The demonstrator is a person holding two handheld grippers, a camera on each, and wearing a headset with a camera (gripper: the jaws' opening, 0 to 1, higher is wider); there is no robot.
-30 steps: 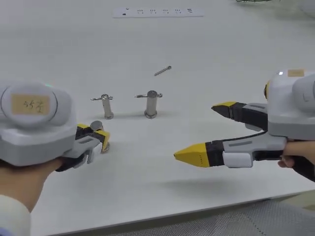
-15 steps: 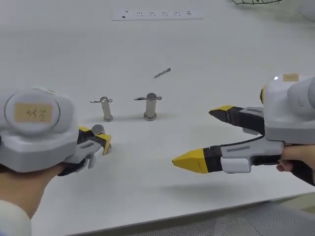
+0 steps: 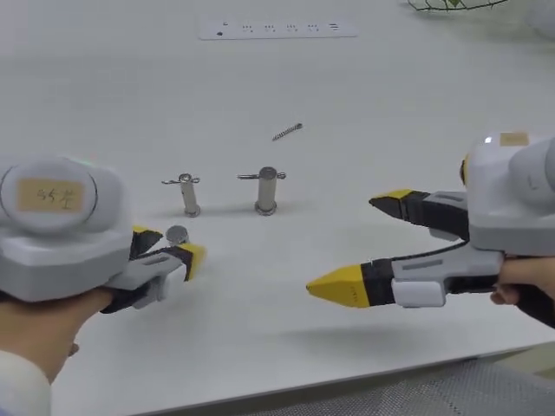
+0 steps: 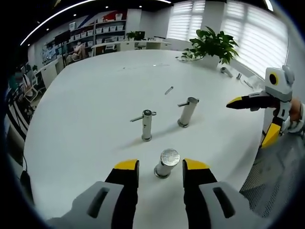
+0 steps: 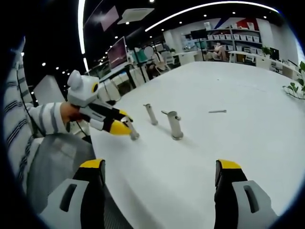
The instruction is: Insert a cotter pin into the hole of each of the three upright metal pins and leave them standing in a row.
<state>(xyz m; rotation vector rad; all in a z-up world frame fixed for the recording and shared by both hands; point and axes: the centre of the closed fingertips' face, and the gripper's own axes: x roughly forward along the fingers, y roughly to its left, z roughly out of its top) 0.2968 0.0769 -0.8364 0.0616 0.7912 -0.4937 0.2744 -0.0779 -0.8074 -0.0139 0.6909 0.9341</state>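
We find the left gripper (image 3: 169, 245) (image 4: 161, 165) held low over the white table (image 3: 260, 321), its yellow-tipped jaws apart. The nearest metal pin (image 3: 177, 235) (image 4: 167, 163) stands between them; in the left gripper view a gap shows on each side of it, so neither jaw touches it. That pin is upright on its flared foot, with its round flat cap towards the camera. The right gripper (image 3: 356, 243) (image 5: 160, 165) is held well to the right, above the table. Its jaws are spread wide and there is nothing between them. Beyond the left gripper stands the slim metal pin (image 3: 188, 194) (image 4: 147, 125), upright, with a fitted cotter pin (image 3: 178, 180) running crosswise through it near the top. To its right, and apart from it, stands the thick metal pin (image 3: 266, 190) (image 4: 187, 111), also upright. A second fitted cotter pin (image 3: 250, 176) passes through its upper end. Farther back and slightly right, a loose cotter pin (image 3: 287, 131) (image 4: 168, 90) (image 5: 217, 111) lies flat on the table, well apart from all three metal pins. A white power strip (image 3: 277, 29) lies at the table's far edge. In the left gripper view a potted plant (image 4: 212, 44) stands at the far side.
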